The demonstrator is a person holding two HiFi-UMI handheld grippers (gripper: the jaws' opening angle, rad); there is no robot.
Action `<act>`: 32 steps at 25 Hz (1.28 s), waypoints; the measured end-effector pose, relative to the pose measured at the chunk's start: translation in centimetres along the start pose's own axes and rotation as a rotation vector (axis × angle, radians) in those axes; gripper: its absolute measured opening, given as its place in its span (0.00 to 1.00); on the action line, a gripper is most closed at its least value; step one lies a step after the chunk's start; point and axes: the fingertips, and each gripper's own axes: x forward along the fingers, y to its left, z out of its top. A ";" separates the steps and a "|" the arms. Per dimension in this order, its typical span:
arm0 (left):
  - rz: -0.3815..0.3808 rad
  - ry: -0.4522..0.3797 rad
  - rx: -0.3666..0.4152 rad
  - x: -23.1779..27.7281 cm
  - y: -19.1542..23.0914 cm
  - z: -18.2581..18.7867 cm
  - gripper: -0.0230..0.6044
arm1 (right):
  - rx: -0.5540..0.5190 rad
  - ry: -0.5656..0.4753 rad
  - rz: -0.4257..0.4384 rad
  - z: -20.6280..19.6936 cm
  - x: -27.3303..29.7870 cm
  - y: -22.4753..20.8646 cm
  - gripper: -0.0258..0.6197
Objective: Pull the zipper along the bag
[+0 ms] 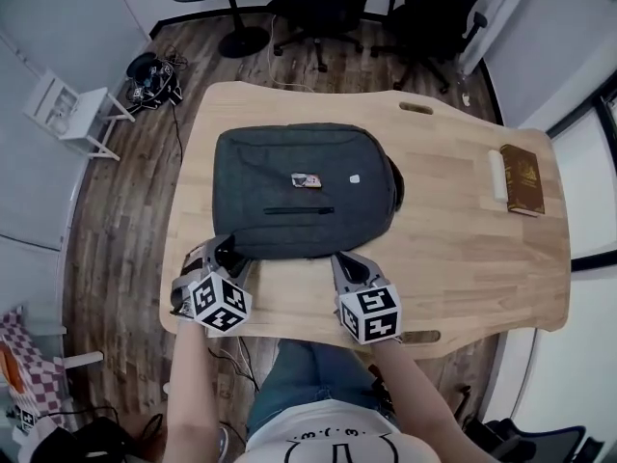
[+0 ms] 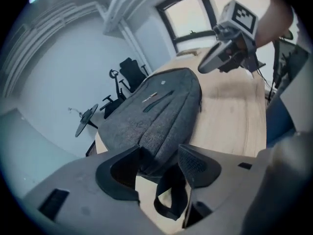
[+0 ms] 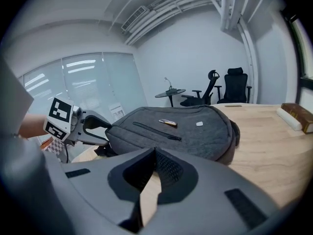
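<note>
Fingers (image 2: pixel 198 164) of the left gripper (image 2: pixel 157 155) gaped astride the dark grey fabric backpack (image 2: pixel 161 106) corner; the right gripper (image 3: pixel 155 152) pinched closed, empty.

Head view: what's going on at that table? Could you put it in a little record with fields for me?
Table: light wood
Backpack: grey, lying flat
Book: brown, near the table's right end in the head view
Left gripper: jaws apart; the backpack's near corner and a strap sit between them, not pinched
Right gripper: jaws together, nothing between them, close to the backpack's near edge
</note>
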 end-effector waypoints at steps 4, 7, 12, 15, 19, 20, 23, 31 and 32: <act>-0.001 -0.026 0.085 0.1 0.5 -0.3 0.40 | 0.007 0.036 -0.028 -1.2 1.0 1.6 0.12; -0.015 -0.045 0.089 0.4 0.2 -0.6 0.36 | 0.027 0.064 -0.059 -2.3 1.7 2.4 0.12; -0.125 -0.002 0.044 1.2 0.6 -0.7 0.26 | 0.003 0.107 -0.152 -4.2 3.3 3.0 0.12; -0.220 0.045 0.019 1.5 0.4 -0.8 0.23 | -0.021 0.150 -0.207 -5.8 4.8 3.4 0.27; -0.279 0.059 0.001 1.7 0.3 -0.8 0.22 | -0.030 0.171 -0.358 -7.3 6.6 2.9 0.30; -0.282 0.055 -0.001 1.7 0.3 -0.8 0.22 | -0.035 0.168 -0.399 -7.5 7.0 2.8 0.31; -0.284 0.040 0.001 1.6 0.2 -0.8 0.22 | -0.042 0.146 -0.530 -7.4 7.4 2.4 0.32; -0.292 0.029 -0.006 1.7 0.2 -0.7 0.22 | 0.051 0.109 -0.659 -7.1 6.9 2.2 0.18; -0.293 0.028 -0.009 1.7 0.2 -0.7 0.22 | 0.059 0.112 -0.639 -7.2 6.8 2.3 0.19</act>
